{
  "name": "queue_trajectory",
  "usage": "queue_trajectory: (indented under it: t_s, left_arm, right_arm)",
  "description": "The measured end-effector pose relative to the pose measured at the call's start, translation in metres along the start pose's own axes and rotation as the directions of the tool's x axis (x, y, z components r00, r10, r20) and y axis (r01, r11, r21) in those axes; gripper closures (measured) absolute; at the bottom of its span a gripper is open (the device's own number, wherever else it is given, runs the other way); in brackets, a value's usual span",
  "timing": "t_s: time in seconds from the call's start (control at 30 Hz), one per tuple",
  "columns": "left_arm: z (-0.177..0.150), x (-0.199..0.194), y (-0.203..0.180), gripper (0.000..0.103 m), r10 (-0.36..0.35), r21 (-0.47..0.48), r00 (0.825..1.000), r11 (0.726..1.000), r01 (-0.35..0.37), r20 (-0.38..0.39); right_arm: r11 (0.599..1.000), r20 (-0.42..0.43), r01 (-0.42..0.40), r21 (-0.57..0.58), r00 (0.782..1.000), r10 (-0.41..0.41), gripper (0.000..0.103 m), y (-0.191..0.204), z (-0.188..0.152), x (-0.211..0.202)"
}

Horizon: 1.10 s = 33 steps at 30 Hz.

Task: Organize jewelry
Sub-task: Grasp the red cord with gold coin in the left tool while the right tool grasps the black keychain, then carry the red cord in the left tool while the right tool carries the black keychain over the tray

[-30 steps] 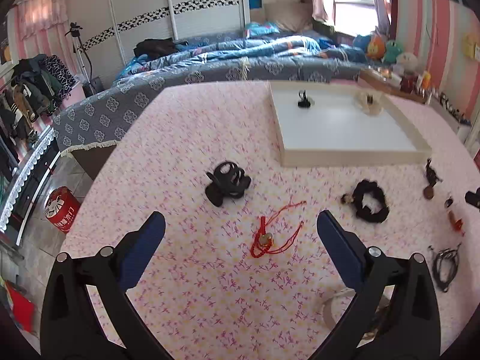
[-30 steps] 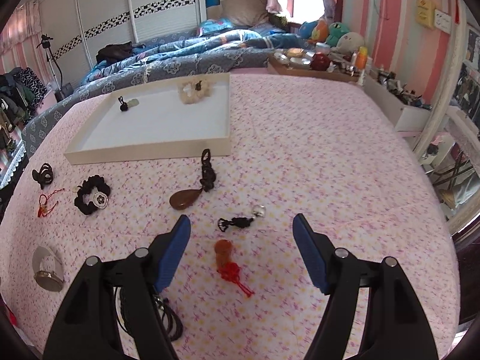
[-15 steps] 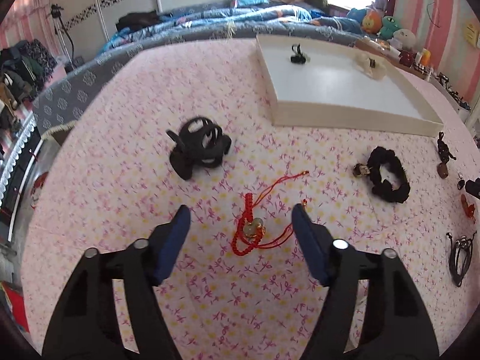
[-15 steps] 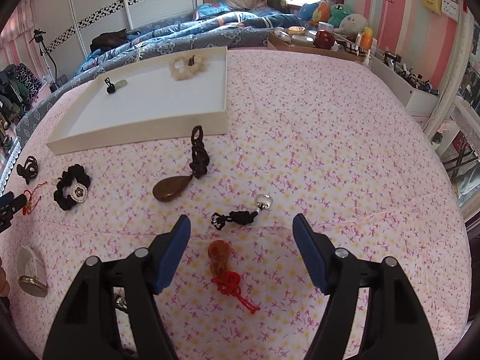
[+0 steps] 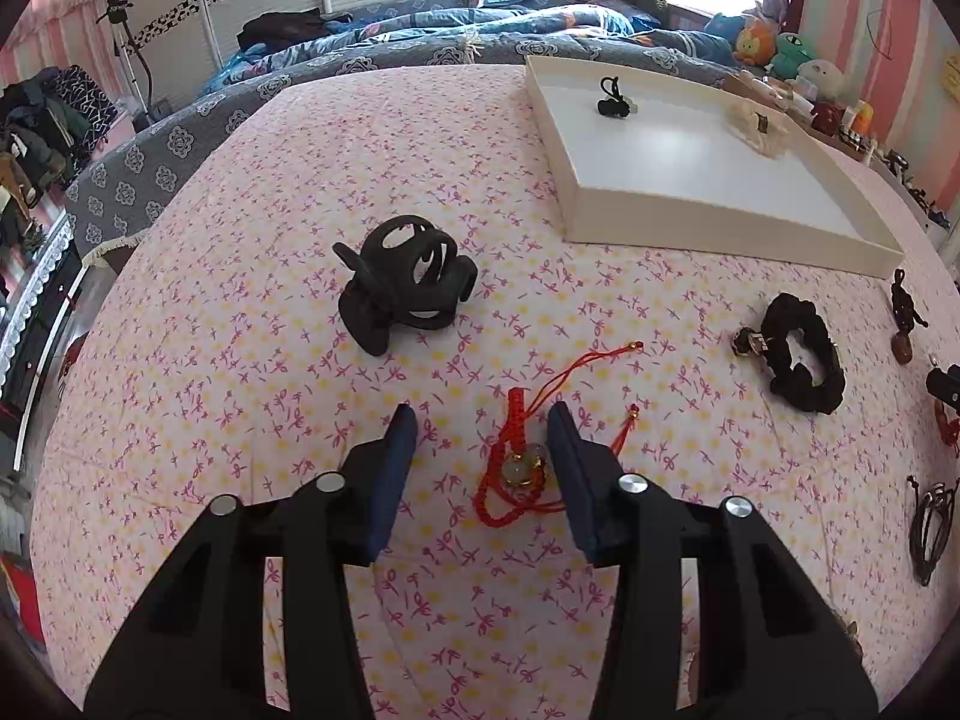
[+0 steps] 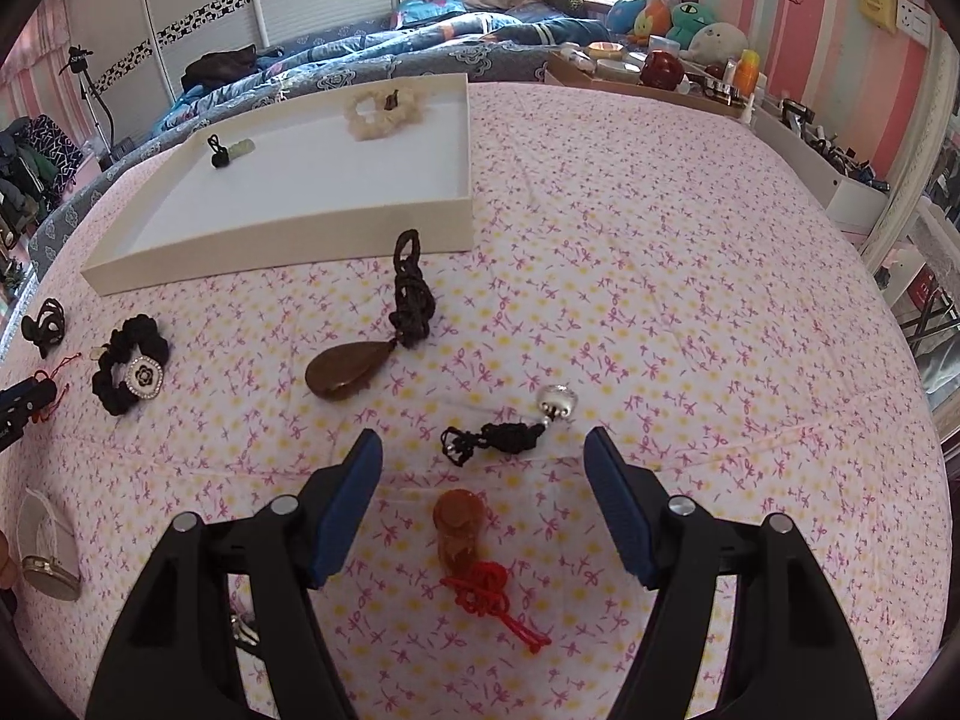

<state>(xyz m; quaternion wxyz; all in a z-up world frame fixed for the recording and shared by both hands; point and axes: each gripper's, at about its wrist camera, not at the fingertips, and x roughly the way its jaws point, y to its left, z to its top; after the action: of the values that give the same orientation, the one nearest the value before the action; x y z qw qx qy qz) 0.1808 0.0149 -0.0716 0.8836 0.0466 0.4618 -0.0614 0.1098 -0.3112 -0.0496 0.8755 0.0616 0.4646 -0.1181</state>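
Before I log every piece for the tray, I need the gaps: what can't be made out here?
- Left view: red cord bracelet, its right part runs behind the left gripper finger.
- Left view: black cords at the right edge, too warped to identify.
- Right view: metal bits behind the right gripper finger.
- Right view: round piece, cut by the left edge.

You see a red cord bracelet (image 5: 516, 468) with a pale bead lying loose on the pink floral bedspread (image 5: 240, 360), a black claw clip (image 5: 408, 282) beyond it and a black scrunchie (image 5: 804, 354) to its right. Your shallow white tray (image 5: 720, 222) holds a black-corded charm (image 5: 612, 102) and a cream bead bracelet (image 5: 756, 126).
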Motion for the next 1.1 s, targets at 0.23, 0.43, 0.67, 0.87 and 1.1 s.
queue_trajectory:
  t_s: [0.23, 0.43, 0.67, 0.87, 1.1]
  left_arm:
    - [0.001, 0.001, 0.0, 0.066, -0.002, 0.0, 1.0, 1.0, 0.002, -0.002]
    - [0.0, 0.0, 0.001, 0.072, -0.008, 0.0, 1.0, 1.0, 0.008, -0.006]
    - [-0.003, -0.004, -0.003, 0.089, -0.015, 0.008, 1.0, 1.0, 0.015, -0.016]
    - [-0.003, -0.005, -0.002, 0.096, -0.021, 0.008, 0.999, 1.0, 0.022, -0.031]
    - [0.002, -0.021, 0.005, 0.096, -0.02, 0.002, 1.0, 1.0, 0.02, -0.01]
  right_arm:
    - [0.999, -0.019, -0.019, 0.037, 1.0, 0.02, 0.057, -0.005, 0.006, 0.01]
    - [0.996, -0.025, -0.027, 0.083, 0.999, 0.029, 0.078, -0.02, 0.003, 0.006]
    - [0.997, -0.031, -0.011, 0.081, 0.999, 0.014, 0.087, -0.031, -0.001, 0.004]
    - [0.999, -0.02, -0.006, 0.031, 1.0, 0.007, 0.09, -0.029, 0.002, 0.006]
    - [1.0, 0.026, -0.015, 0.005, 1.0, 0.015, 0.091, -0.031, 0.009, -0.007]
